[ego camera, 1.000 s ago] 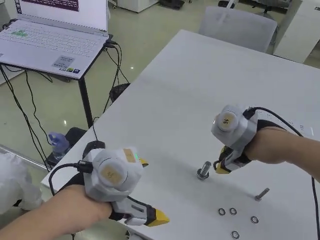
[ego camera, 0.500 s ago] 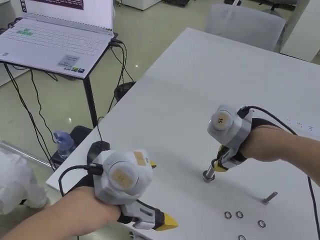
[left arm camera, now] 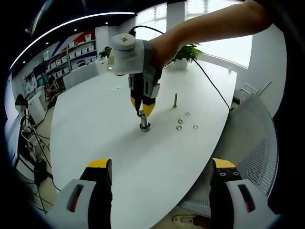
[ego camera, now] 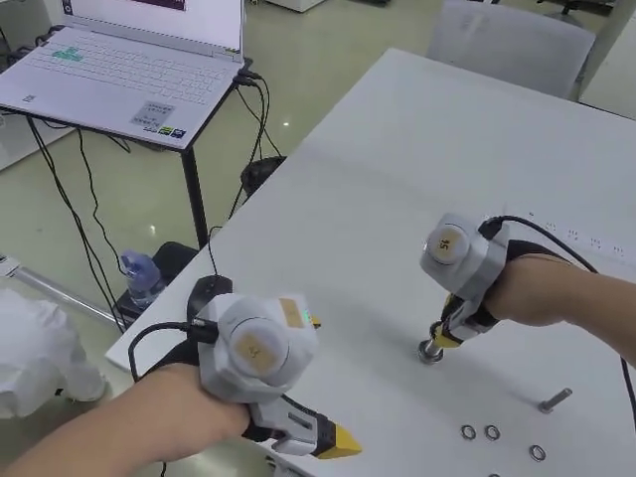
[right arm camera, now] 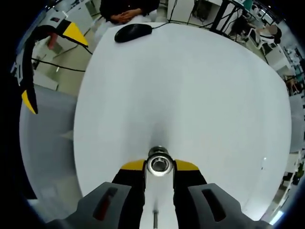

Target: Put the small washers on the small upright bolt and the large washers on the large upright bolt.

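— How is the left gripper (left arm camera: 161, 167) held?
— Jaws spread, nothing gripped, at the near edge of the surface (ego camera: 397, 179); the washers (ego camera: 480, 431) are scattered beyond
— And the large bolt (ego camera: 430, 350)?
— Clamped upright on the surface by the right gripper (ego camera: 442, 336); it should be squared before release

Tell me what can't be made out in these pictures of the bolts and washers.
Washers: too small in the head view and left gripper view to tell small from large; the head view's bottom edge cuts the group.
Large bolt: shaft hidden by the right hand-held gripper in the head view; the right gripper view looks at it end-on.
Laptop: screen cut off by the head view's top edge.
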`<state>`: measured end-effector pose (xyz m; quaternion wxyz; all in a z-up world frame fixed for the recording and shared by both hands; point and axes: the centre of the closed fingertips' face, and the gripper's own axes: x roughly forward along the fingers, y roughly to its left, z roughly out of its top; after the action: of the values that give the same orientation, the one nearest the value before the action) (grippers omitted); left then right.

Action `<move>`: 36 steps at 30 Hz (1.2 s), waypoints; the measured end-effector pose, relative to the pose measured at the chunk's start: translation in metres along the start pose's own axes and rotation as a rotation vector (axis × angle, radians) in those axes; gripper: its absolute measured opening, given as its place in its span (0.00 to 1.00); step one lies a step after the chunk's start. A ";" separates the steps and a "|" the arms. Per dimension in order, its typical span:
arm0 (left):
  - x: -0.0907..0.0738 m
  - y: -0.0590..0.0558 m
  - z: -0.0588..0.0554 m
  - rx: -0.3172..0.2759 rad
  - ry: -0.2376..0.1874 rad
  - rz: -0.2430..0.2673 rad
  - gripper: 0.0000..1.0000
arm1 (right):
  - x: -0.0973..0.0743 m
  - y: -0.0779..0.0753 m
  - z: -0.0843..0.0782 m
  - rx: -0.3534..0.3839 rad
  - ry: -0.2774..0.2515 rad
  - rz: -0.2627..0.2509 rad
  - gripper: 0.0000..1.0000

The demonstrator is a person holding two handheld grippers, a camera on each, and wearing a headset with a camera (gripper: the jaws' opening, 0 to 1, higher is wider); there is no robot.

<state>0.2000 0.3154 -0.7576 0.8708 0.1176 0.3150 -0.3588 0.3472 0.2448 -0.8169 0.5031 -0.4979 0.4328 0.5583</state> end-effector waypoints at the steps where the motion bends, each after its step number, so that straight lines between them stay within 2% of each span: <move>1: 0.000 0.000 0.000 0.000 -0.001 -0.001 0.84 | 0.001 0.000 0.000 -0.001 0.003 0.000 0.21; 16: 0.004 0.001 0.000 -0.010 -0.005 -0.006 0.83 | 0.020 -0.001 -0.004 -0.010 0.031 0.001 0.21; 26: 0.005 0.000 -0.002 -0.010 0.001 -0.018 0.82 | 0.036 -0.002 -0.006 0.018 0.023 0.014 0.21; 36: 0.008 -0.002 -0.004 -0.013 0.006 -0.025 0.83 | 0.039 0.004 -0.006 0.025 0.025 0.018 0.21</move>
<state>0.2014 0.3110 -0.7658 0.8660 0.1090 0.3214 -0.3672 0.3441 0.2438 -0.8566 0.4988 -0.4945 0.4506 0.5510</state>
